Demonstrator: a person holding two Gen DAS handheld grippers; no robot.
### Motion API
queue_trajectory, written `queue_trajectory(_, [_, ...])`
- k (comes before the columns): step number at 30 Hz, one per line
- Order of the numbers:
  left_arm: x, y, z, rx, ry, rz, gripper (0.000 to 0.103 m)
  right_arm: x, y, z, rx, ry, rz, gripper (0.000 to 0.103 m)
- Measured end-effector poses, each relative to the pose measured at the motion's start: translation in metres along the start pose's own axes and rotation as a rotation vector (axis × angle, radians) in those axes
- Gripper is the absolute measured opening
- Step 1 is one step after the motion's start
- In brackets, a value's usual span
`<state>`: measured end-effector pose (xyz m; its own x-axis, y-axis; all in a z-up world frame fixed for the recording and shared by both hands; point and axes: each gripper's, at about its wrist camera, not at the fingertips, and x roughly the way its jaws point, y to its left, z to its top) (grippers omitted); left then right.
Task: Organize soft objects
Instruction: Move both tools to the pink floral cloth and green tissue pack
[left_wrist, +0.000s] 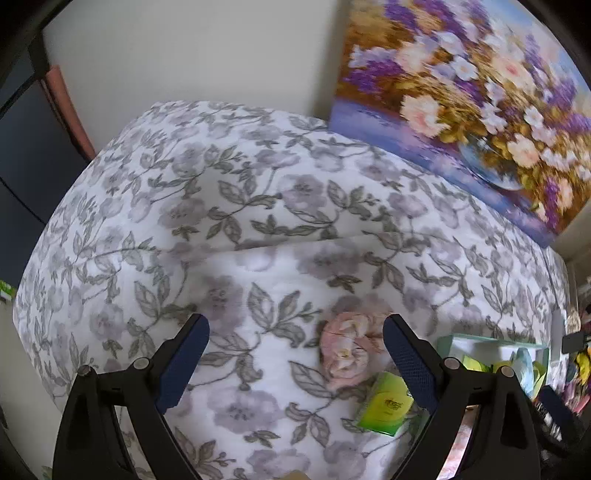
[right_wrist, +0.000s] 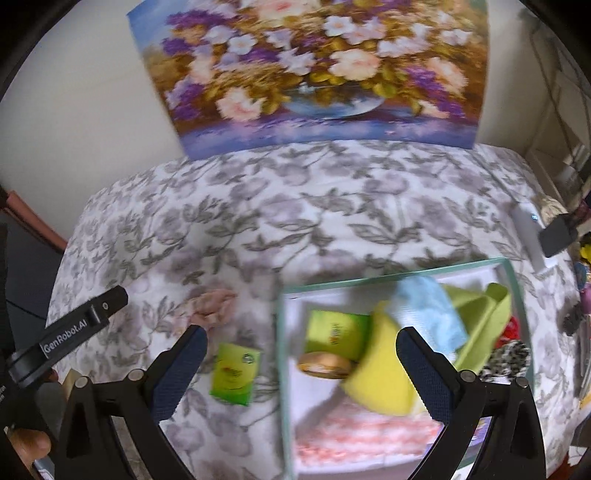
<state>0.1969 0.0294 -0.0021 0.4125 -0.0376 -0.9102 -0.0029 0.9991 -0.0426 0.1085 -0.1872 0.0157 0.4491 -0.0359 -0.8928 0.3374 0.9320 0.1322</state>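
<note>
Both grippers hang released over a floral bedspread (left_wrist: 258, 206), holding nothing. A crumpled pink cloth (left_wrist: 345, 349) lies on the bed just ahead of the left gripper (left_wrist: 295, 354), toward its right finger. A green tissue pack (right_wrist: 234, 373) lies ahead of the right gripper (right_wrist: 301, 362), near its left finger. The glass box (right_wrist: 284, 354) — already holding soft things — sits beyond, on that gripper's right. The left gripper looks nearer the cloth; its bunched shape shows no clear long axis.
</note>
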Motion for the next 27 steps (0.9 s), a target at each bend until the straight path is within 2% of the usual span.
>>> queue_trajectory(8, [0.027, 0.018, -0.004, -0.048, 0.066, -0.011, 0.095, 0.034, 0.03, -0.011, -0.038, 0.095, 0.038, 0.103])
queue_trajectory(14, [0.06, 0.017, -0.015, -0.048, 0.164, -0.024, 0.095, 0.067, 0.044, -0.022, -0.069, 0.179, 0.036, 0.103])
queue_trajectory(19, [0.069, 0.018, -0.017, -0.037, 0.189, 0.002, 0.095, 0.081, 0.051, -0.029, -0.087, 0.207, 0.042, 0.103])
queue_trajectory(27, [0.074, 0.03, -0.014, -0.092, 0.2, 0.012, 0.095, 0.092, 0.066, -0.035, -0.127, 0.231, 0.051, 0.1])
